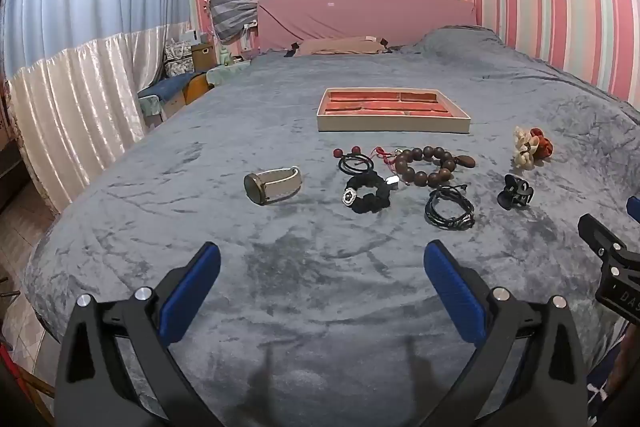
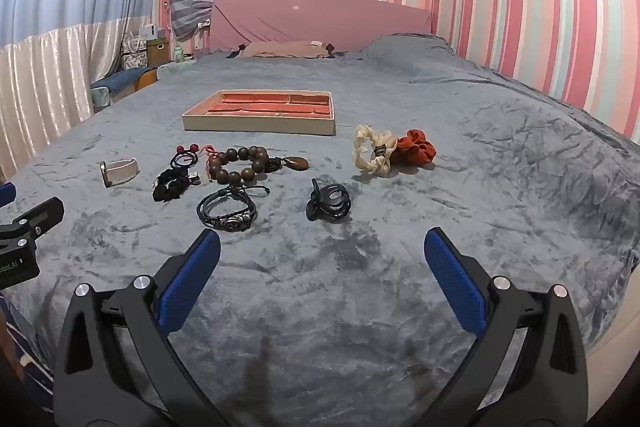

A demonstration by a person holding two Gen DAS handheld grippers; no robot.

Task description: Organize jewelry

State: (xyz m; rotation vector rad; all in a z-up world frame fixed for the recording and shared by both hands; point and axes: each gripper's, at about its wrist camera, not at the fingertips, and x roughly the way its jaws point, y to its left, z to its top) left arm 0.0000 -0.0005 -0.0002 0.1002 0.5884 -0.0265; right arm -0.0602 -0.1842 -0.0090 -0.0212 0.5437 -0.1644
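Ahead of the claw, a bed (image 1: 280, 267) is covered by a grey plush blanket (image 2: 480, 147), backed by a pink headboard (image 1: 360, 15), pink-striped wallpaper (image 2: 520, 27) to the right, and curtains (image 1: 80, 27) to the left.

Left gripper (image 2: 24, 239) body: partial "obotAI"; right gripper (image 1: 616, 267): "DAS".

- Bed (image 2: 480, 155), grey plush blanket, carries everything.
- Tray (image 2: 260, 125), red lining, sits mid-bed, nothing visible in it.
- In front of the tray: watch (image 2: 119, 171), black scrunchie (image 2: 170, 185), wooden bead bracelet (image 2: 244, 165), black cord bracelet (image 2: 228, 213), black claw clip (image 2: 329, 205).
- Right: cream scrunchie (image 2: 372, 153) touching rust scrunchie (image 2: 416, 147).
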